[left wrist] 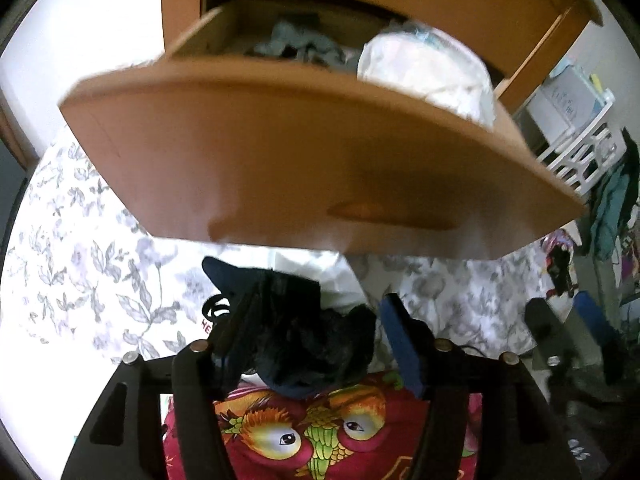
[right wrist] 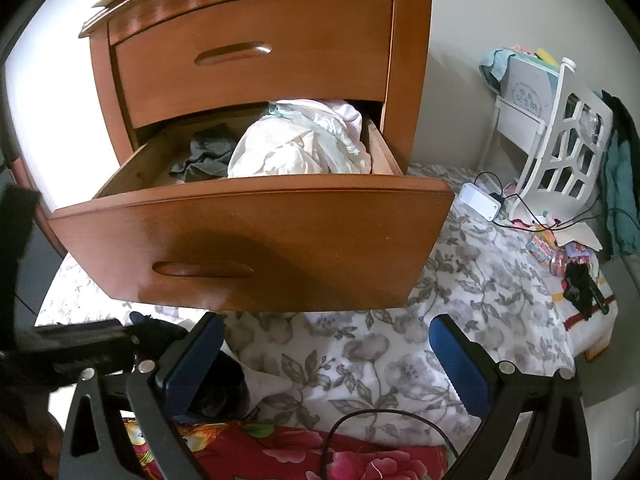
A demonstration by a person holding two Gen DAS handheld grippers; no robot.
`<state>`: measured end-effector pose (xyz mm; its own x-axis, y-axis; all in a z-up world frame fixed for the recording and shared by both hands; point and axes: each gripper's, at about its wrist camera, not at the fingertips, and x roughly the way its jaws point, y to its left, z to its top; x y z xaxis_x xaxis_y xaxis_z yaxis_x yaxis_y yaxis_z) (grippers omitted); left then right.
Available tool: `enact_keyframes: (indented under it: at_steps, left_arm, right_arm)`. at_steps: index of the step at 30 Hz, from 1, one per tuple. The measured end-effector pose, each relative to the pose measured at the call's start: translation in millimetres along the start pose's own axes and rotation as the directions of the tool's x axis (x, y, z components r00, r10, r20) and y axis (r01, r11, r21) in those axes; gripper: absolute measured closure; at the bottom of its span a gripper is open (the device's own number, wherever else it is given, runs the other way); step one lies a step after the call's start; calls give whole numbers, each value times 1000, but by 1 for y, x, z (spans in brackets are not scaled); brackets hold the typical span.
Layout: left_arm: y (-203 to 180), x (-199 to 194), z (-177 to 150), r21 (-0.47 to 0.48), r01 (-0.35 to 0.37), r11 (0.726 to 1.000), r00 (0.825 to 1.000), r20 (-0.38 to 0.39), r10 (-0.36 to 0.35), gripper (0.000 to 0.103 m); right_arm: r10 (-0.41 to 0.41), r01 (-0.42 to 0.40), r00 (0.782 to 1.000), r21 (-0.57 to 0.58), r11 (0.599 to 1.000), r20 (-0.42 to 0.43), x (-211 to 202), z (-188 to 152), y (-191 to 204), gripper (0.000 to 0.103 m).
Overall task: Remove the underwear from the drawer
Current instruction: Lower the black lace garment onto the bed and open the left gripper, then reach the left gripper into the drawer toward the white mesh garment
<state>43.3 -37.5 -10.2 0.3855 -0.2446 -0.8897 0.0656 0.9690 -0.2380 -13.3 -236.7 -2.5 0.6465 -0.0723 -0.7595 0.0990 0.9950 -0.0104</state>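
The left gripper (left wrist: pixel 320 320) stood with its jaws apart, a dark bundle of underwear (left wrist: pixel 316 344) lying loose between them on the floral bedsheet (left wrist: pixel 80 272), against the left finger. The right gripper (right wrist: pixel 328 356) was spread wide with nothing between its fingers. Ahead and above both hung the open wooden drawer (right wrist: pixel 256 236), holding grey clothes (right wrist: pixel 204 156) and a white bundle (right wrist: pixel 300 148).

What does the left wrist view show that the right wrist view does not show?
Only the left wrist view: the dark underwear lies between the open left gripper fingers, above a red owl-print cloth.

Only the right wrist view: the closed upper drawer, a white power strip and the open, empty right gripper.

Both: the open drawer with grey clothes and a white bundle, the floral sheet, the white rack.
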Motion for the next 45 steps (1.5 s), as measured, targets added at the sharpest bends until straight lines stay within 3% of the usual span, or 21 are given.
enact_keyframes:
  at_steps: [6, 11, 14, 22, 32, 35, 39, 41, 45]
  left_arm:
    - [-9, -22, 2, 16, 16, 1000, 998, 58, -17, 24]
    - [-15, -40, 6, 35, 1, 999, 993, 122, -6, 22]
    - [-18, -51, 8, 45, 0, 999, 987, 161, -7, 13]
    - [-23, -80, 18, 67, 10, 998, 958, 287, -28, 7]
    - [-24, -94, 57, 92, 10, 996, 917, 396, -46, 0]
    - [-25, -91, 74, 105, 14, 994, 921, 387, -54, 0]
    - [-27, -80, 98, 123, -1, 992, 943, 330, -39, 0]
    - [-25, -71, 113, 113, -53, 992, 959, 282, 19, 0]
    - [-27, -59, 133, 117, -107, 987, 972, 219, 80, 0]
  right_arm:
    - [-3, 3, 1000, 6, 1000, -2, 2, -1, -2, 0]
    - [-5, 5, 1000, 14, 1000, -7, 4, -2, -4, 0]
    - [-5, 5, 1000, 23, 1000, -12, 7, -3, -6, 0]
    - [0, 0, 1000, 35, 999, -22, 13, -5, -10, 0]
    - [7, -6, 1000, 54, 998, -27, 20, -6, -16, 0]
    - [10, -8, 1000, 60, 998, -29, 22, -6, -19, 0]
    - [11, -9, 999, 71, 997, -33, 26, -5, -22, 0]
    - [14, -11, 999, 75, 997, -38, 28, -6, -24, 0]
    - [21, -18, 999, 75, 997, -44, 33, -6, -25, 0]
